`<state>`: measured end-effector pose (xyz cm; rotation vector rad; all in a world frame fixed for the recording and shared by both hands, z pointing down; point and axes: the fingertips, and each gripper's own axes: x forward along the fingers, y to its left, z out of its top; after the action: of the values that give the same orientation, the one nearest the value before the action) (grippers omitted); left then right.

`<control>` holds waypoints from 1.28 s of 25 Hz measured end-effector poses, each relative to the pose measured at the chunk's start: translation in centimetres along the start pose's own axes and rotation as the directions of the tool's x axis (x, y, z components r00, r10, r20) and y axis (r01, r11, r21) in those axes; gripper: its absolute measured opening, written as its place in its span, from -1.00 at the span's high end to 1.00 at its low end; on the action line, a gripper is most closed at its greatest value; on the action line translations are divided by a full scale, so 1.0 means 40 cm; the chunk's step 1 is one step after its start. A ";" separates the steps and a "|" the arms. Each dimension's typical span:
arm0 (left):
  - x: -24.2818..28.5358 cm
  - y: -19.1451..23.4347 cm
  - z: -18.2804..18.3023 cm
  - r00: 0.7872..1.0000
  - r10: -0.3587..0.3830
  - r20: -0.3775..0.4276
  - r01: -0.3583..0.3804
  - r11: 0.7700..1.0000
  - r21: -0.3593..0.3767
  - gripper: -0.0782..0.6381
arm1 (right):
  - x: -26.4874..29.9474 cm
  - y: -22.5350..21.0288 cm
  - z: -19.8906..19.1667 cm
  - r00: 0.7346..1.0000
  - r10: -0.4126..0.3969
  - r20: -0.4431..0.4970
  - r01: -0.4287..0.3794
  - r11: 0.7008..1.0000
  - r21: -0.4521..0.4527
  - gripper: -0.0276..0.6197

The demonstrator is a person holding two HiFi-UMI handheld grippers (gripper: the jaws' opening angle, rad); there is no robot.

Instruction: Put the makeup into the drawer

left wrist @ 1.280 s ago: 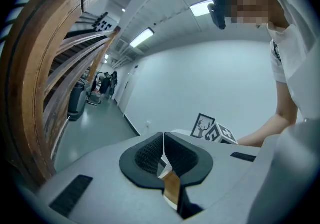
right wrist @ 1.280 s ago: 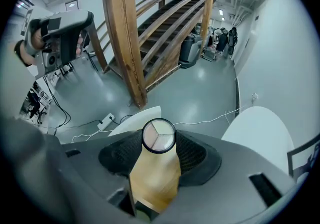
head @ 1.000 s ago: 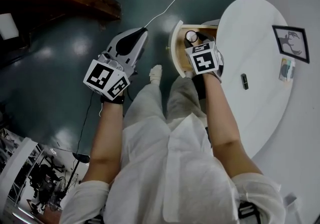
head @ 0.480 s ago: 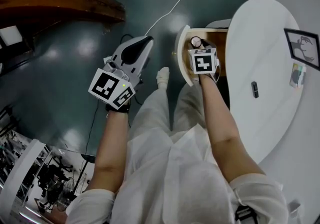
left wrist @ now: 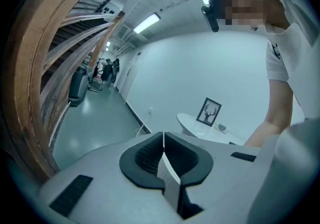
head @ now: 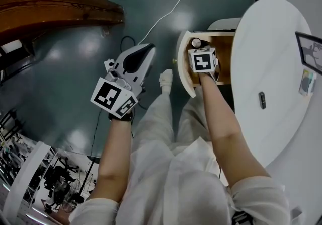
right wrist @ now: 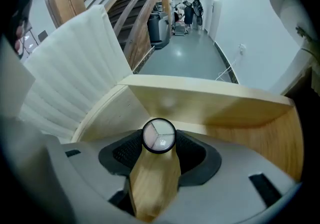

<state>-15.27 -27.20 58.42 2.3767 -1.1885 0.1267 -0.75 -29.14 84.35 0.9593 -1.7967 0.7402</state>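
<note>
Hovering my right claw (right wrist: 159, 152) over the open drawer (head: 225, 60), I have it pinching the makeup (right wrist: 156, 170), a wood-toned stick with a round pale end. The jaws press on it from both sides just behind that end. The stick's long axis runs along the claw's own line, with the round end out at the tips and the body trailing back toward the camera. The drawer's light wooden wall rises just ahead of it and the drawer floor lies below, so I judge the coming move to be a short drop and a release, nothing sideways. The drawer's curved white front (head: 183, 68) stands just to the left of the claw, close enough that I would keep clear of it on the way down.

My left claw (left wrist: 163, 154) is pressed together on nothing and hangs well apart from the drawer, out over the dark glossy floor (head: 75, 68).

The drawer slides out from under a round white bench (head: 274, 68), which carries a small dark object (head: 261, 99) and a framed picture (head: 312, 50). A white cable (head: 176, 5) trails across the floor, and a wooden staircase (head: 55, 10) fills the far left.
</note>
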 end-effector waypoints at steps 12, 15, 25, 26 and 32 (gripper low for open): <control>0.035 0.011 -0.017 1.000 -0.008 -0.025 0.008 1.000 0.000 0.72 | 0.056 0.001 -0.013 0.999 0.033 -0.033 -0.035 0.997 -0.065 0.27; 0.036 0.011 -0.012 1.000 -0.010 -0.019 0.010 1.000 -0.003 0.72 | 0.056 -0.001 -0.023 0.998 0.025 -0.055 -0.028 0.998 -0.062 0.27; 0.025 0.008 -0.015 1.000 -0.008 -0.013 0.008 1.000 -0.010 0.72 | 0.051 0.005 -0.030 0.998 0.017 -0.066 -0.022 0.997 -0.071 0.23; 0.022 0.007 -0.013 1.000 -0.007 -0.010 0.007 1.000 -0.010 0.72 | 0.045 0.004 -0.038 0.997 0.012 -0.077 -0.017 0.998 -0.065 0.23; 0.002 -0.004 0.011 1.000 -0.007 0.007 0.007 1.000 0.000 0.72 | -0.023 0.004 0.003 1.000 -0.009 -0.019 0.007 0.998 -0.069 0.23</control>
<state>-15.14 -27.37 58.01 2.3825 -1.1838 0.1163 -0.71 -28.90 83.42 0.9108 -1.7890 0.6762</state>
